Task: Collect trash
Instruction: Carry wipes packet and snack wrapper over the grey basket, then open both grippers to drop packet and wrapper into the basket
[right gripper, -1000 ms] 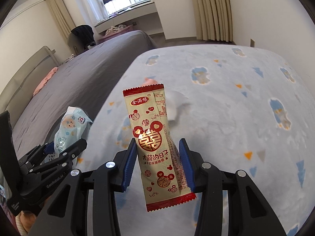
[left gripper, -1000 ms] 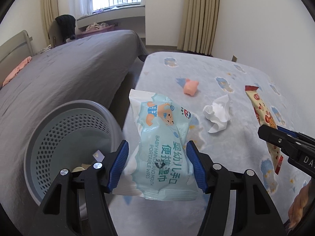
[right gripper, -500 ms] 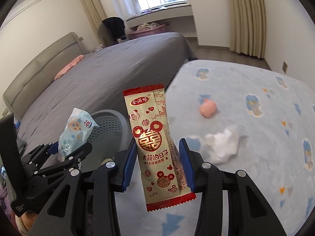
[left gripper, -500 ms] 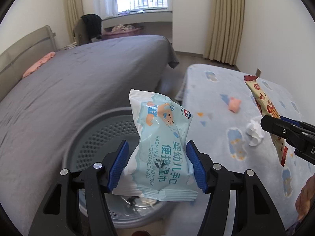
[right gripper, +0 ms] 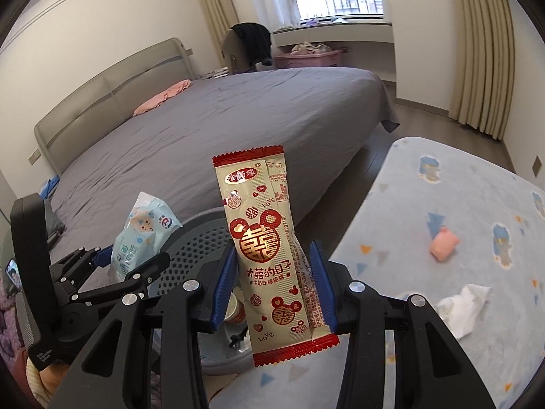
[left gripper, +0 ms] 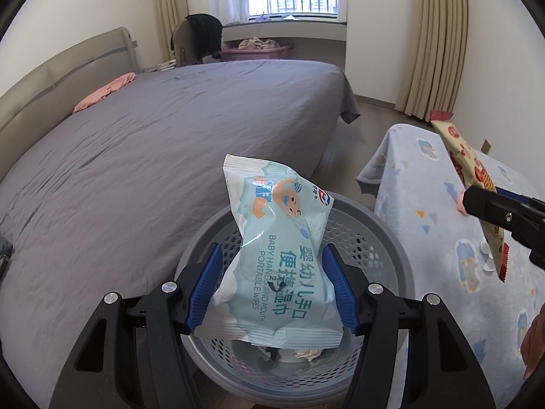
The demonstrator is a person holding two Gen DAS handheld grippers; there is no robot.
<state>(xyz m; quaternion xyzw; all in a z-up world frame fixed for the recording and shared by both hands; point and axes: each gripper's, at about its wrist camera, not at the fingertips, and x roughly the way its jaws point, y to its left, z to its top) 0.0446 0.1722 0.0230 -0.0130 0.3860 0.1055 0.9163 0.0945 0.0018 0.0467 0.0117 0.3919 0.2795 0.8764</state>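
Note:
My left gripper is shut on a pale blue pack of baby wipes, which hangs right above the grey perforated basket. My right gripper is shut on a long cream and red snack wrapper, held upright over the near edge of the basket. In the right wrist view the left gripper with the wipes pack shows at lower left. In the left wrist view the right gripper and the wrapper show at the right edge. Scraps lie in the basket's bottom.
A blue patterned blanket at the right carries a pink lump and a crumpled white tissue. The large grey bed lies behind the basket. Floor runs between bed and blanket.
Both grippers have swung left from over the blanket to the basket, each keeping its load. The basket now sits under the wipes pack; tissue and pink lump have slid to the right.

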